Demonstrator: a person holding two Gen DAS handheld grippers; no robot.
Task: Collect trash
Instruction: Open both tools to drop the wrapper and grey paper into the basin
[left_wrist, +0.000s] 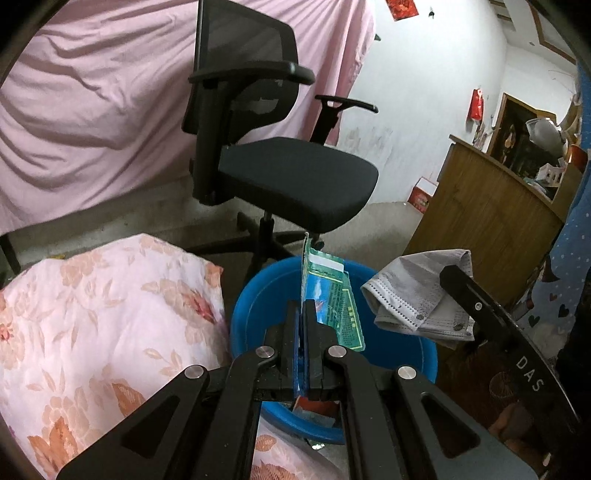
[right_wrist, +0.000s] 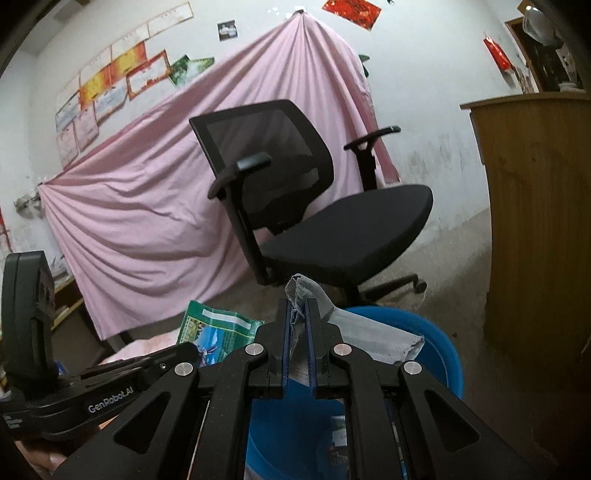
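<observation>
My left gripper (left_wrist: 303, 314) is shut on a green and blue printed wrapper (left_wrist: 330, 295), which stands upright over the blue plastic basin (left_wrist: 258, 291). To its right hangs a crumpled grey face mask (left_wrist: 413, 295), pinched by the right gripper's black body. In the right wrist view my right gripper (right_wrist: 298, 314) is shut on that grey face mask (right_wrist: 373, 339) above the blue basin (right_wrist: 439, 354). The wrapper (right_wrist: 214, 328) and the left gripper's body show at lower left. Some scraps lie in the basin's bottom.
A black mesh office chair (left_wrist: 291, 177) stands just behind the basin, in front of a pink draped sheet (left_wrist: 92, 110). A floral pink quilt (left_wrist: 92, 332) lies to the left. A wooden cabinet (left_wrist: 491, 218) stands at right. Dotted blue fabric hangs at the far right edge.
</observation>
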